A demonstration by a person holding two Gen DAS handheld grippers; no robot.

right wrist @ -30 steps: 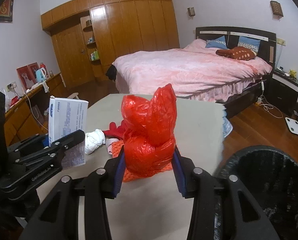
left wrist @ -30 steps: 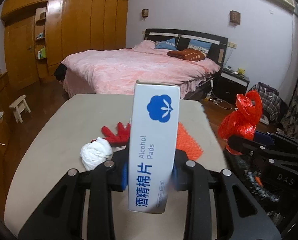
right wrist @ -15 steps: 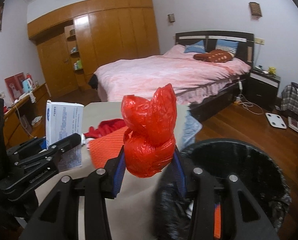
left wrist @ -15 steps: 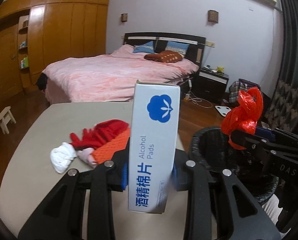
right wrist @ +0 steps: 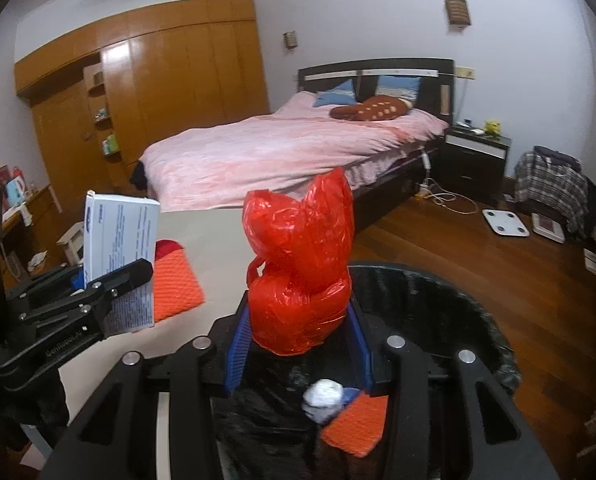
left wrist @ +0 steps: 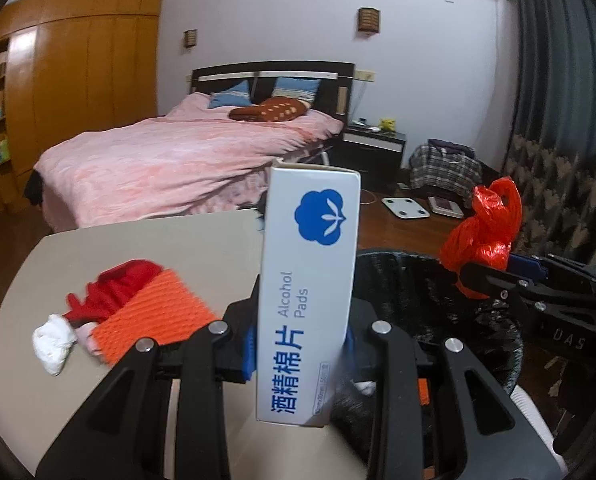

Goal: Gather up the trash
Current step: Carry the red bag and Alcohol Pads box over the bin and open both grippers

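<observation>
Gripping the alcohol-pad box (left wrist: 308,292) upright in my left gripper (left wrist: 300,340) and the red bag (right wrist: 300,268) in my right gripper (right wrist: 298,336) above the bin (right wrist: 450,304), I risk dropping the box short onto the table (left wrist: 145,240) beneath my left fingers.

Table (left wrist: 137,240) (holding foam net (left wrist: 153,316), tissue (left wrist: 53,344)).

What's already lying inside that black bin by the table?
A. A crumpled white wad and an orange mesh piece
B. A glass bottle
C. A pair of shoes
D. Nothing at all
A: the right wrist view looks down into the black bin, where a white wad lies beside an orange mesh piece.
</observation>
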